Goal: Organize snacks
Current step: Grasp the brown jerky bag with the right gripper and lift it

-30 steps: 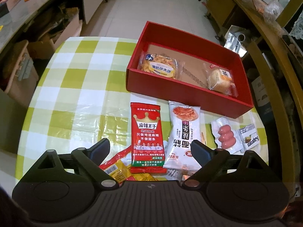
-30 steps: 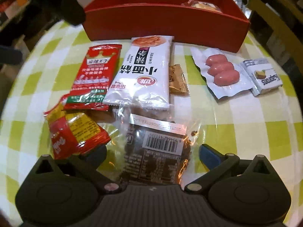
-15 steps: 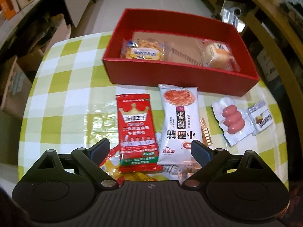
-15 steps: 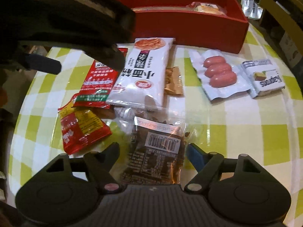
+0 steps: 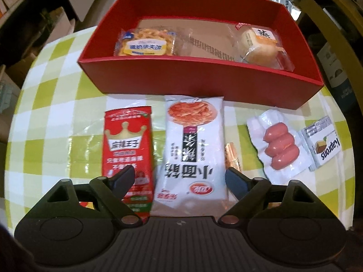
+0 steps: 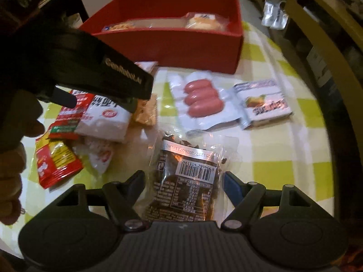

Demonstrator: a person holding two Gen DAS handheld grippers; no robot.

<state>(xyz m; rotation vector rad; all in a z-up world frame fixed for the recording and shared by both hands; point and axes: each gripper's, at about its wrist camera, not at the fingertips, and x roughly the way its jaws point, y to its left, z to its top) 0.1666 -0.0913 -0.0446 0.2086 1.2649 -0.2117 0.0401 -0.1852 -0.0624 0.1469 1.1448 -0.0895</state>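
A red box (image 5: 199,83) at the table's far side holds a waffle pack (image 5: 145,43) and a bun pack (image 5: 258,45). My left gripper (image 5: 180,179) is open, its jaws astride the near end of a white noodle pack (image 5: 195,149), next to a red crown pack (image 5: 127,145). A sausage pack (image 5: 279,147) and a Kaprons pack (image 5: 322,142) lie to the right. My right gripper (image 6: 183,181) is open, its jaws either side of a clear pack of dark snack (image 6: 186,179). The left gripper's body (image 6: 95,72) hangs over the noodle pack (image 6: 106,115).
The table has a green and white checked cloth (image 5: 56,90). A red and yellow pack (image 6: 56,163) and a small brown wrapper (image 6: 146,111) lie among the snacks. Shelves and a chair frame (image 6: 317,45) stand to the right, boxes on the floor to the left.
My left gripper has moved forward and down over the white noodle pack. My right gripper has shifted right, and the dark snack pack sits further between its jaws.
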